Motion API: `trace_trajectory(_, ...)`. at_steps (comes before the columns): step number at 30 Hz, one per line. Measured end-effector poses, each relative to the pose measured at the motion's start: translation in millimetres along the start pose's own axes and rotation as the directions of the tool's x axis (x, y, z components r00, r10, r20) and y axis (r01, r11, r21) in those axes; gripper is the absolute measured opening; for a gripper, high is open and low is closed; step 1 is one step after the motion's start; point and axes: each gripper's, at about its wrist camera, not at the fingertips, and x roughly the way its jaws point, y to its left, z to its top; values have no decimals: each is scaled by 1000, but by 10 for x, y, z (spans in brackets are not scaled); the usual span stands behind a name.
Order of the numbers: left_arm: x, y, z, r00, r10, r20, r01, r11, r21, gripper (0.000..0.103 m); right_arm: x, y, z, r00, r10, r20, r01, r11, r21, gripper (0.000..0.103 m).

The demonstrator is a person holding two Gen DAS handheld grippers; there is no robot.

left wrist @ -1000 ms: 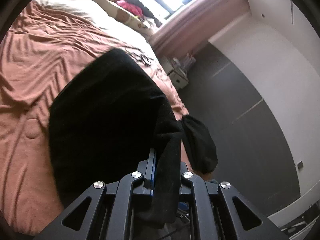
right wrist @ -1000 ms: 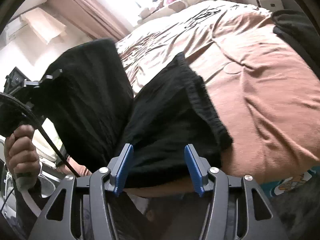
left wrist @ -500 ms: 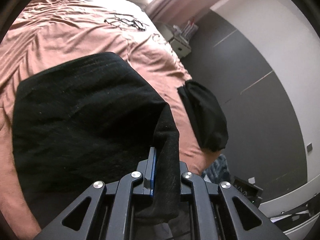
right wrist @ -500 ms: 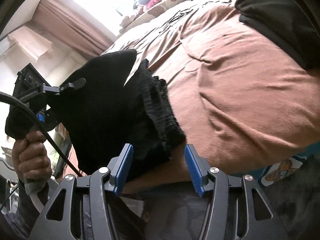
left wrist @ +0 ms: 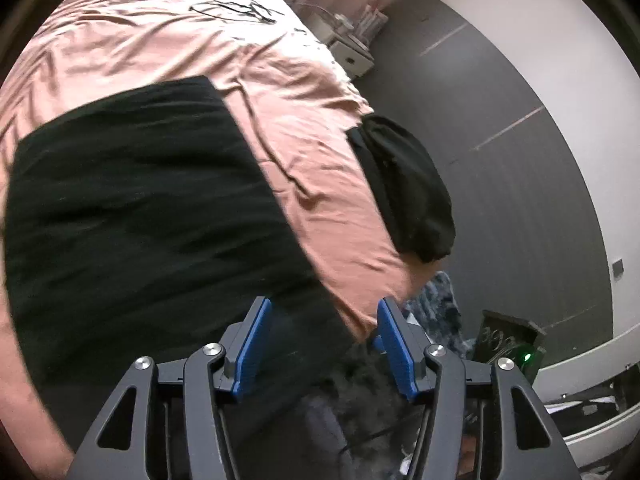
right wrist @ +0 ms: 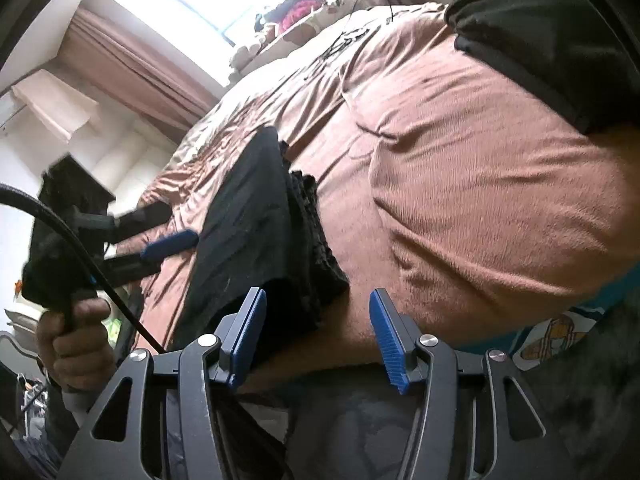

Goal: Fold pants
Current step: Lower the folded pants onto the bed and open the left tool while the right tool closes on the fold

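The black pants (left wrist: 140,208) lie folded flat on the pink-brown bed (left wrist: 304,152), near its front edge. They also show in the right wrist view (right wrist: 256,232), with the gathered waistband toward the right. My left gripper (left wrist: 320,340) is open and empty just above the pants' near edge. It shows from the side in the right wrist view (right wrist: 168,248), held in a hand, with its fingers apart. My right gripper (right wrist: 316,336) is open and empty at the bed's front edge, right of the pants.
A second black garment (left wrist: 404,188) hangs over the bed's right edge; it also shows in the right wrist view (right wrist: 552,44). A white nightstand (left wrist: 352,48) stands past the bed. Dark floor and a white wall lie to the right. Pillows and clothes sit by the window (right wrist: 296,16).
My left gripper has opened and let go of the pants leg, which now lies flat on the rest of the pants. My right gripper stayed open and drew back slightly.
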Motion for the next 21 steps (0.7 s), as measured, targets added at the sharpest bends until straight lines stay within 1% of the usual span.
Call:
trace_trajectory(4, -215, 200, -89, 998, 49, 25, -48, 999, -24, 58, 3, 29, 40, 1000, 16, 4, -16, 1000, -9, 52)
trace_trajectory(8, -459, 442, -231, 995, 89, 54, -85, 994, -67, 58, 119, 94, 93, 999, 40, -3, -40, 999, -24, 52)
trace_trajectory(12, -698, 648, -398, 990, 117, 78, -108, 988, -111, 58, 326, 132, 150, 999, 43, -24, -44, 999, -12, 52)
trace_trajectory(14, -801, 736, -477, 988, 125, 90, -112, 985, -133, 58, 448, 169, 172, 999, 28, -43, -28, 1000, -9, 52)
trace_trajectory(16, -907, 824, -564, 986, 127, 107, -109, 981, -160, 58, 539, 195, 190, 998, 29, -51, -30, 1000, -8, 52)
trace_trajectory(17, -960, 872, -612, 985, 126, 114, -106, 979, -173, 58, 577, 226, 187, 998, 23, -53, -23, 1000, -8, 44)
trace_trajectory(18, -1010, 920, -658, 984, 129, 120, -105, 977, -186, 58, 607, 249, 192, 998, 21, -54, -22, 1000, -11, 28)
trace_trajectory(20, -1091, 1011, -750, 981, 146, 126, -118, 971, -208, 58, 642, 317, 177, 999, 6, -48, -7, 1000, -21, 18)
trace_trajectory(21, -1108, 1051, -784, 980, 154, 126, -124, 968, -217, 58, 645, 341, 175, 999, -6, -34, 5, 1000, -28, 10)
